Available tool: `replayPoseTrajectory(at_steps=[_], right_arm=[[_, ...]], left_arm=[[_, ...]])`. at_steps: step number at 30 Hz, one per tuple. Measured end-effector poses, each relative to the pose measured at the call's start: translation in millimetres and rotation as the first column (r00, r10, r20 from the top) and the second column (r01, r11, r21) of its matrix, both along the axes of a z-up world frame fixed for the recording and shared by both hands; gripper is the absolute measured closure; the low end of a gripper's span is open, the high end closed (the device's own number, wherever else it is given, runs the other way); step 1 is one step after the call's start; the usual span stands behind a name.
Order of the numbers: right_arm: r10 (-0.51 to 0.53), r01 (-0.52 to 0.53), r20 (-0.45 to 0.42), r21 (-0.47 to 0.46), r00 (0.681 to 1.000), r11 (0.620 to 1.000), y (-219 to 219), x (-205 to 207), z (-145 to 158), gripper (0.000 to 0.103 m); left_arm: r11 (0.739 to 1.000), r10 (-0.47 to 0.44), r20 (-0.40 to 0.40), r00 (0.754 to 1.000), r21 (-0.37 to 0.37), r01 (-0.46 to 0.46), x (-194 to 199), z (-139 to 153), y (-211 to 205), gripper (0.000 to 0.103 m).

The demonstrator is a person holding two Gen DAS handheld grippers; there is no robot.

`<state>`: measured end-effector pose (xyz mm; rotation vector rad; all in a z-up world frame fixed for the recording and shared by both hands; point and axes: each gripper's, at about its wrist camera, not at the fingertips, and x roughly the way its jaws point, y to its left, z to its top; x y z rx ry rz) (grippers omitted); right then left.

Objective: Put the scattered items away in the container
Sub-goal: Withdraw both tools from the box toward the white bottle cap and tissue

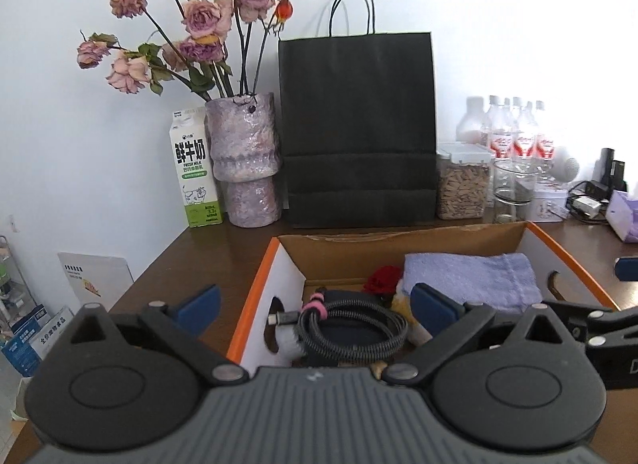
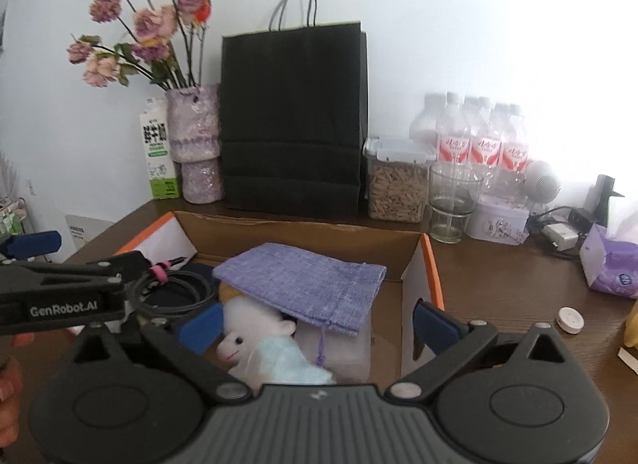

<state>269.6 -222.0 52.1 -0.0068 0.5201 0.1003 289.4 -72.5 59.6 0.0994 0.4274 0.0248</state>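
The one loose item I could identify was a small white round disc [image 2: 570, 319], lying flat on the bench [image 2: 498, 284] outside the container's right wall. It sat to the right of my right gripper [image 2: 315, 324] and a little ahead of its right finger, clear of everything around it. Being round, it offered no long axis to line up on; any approach bearing would serve. I judged the right gripper much the nearer of the two, since the whole box lay between the disc and the left.

The container, an open cardboard box [image 2: 432, 264] with orange edges, stood directly ahead of both grippers. Inside it lay a lilac cloth pouch [image 2: 303, 280] draped over a white plush toy [image 2: 259, 340], with a coiled black cable [image 1: 351, 328] bound by a pink tie at the left end.

My right gripper stood spread to its widest, nothing between the blue pads, poised above the near edge of the box. My left gripper [image 1: 315, 306] was likewise fully spread and empty, over the cable end.

A purple tissue pack [image 2: 610, 264] lay further right on the bench; a yellow object at the frame edge could not be identified.
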Motion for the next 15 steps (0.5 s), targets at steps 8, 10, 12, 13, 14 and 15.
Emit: replayPoseTrajectory(at_steps=[8, 10, 12, 13, 14, 15], right_arm=[[0.026, -0.026, -0.017, -0.009, 1.000, 1.000, 3, -67, -19, 0.000], [0.028, -0.028, -0.037, 0.002, 0.999, 1.000, 3, -81, -30, 0.000], [0.031, -0.030, -0.064, 0.015, 0.997, 0.999, 4, -94, -42, 0.000], [0.035, -0.034, -0.074, 0.015, 0.997, 0.999, 6, -99, -48, 0.000], [0.038, -0.037, -0.081, 0.011, 0.996, 0.999, 7, -105, -52, 0.000], [0.040, -0.039, -0.082, 0.003, 0.996, 0.999, 9, -109, -56, 0.000]], left_arm=[[0.998, -0.030, -0.041, 0.999, -0.057, 0.027, -57, -17, 22, 0.000], [0.997, -0.027, -0.052, 0.998, -0.077, 0.023, -70, -25, 27, 0.000], [0.995, -0.043, -0.071, 0.997, -0.094, 0.036, -80, -33, 32, 0.000], [0.994, -0.051, -0.083, 0.995, -0.103, 0.043, -85, -38, 34, 0.000], [0.993, -0.057, -0.093, 0.994, -0.110, 0.047, -89, -42, 36, 0.000], [0.992, -0.061, -0.106, 0.992, -0.116, 0.049, -92, -45, 37, 0.000]])
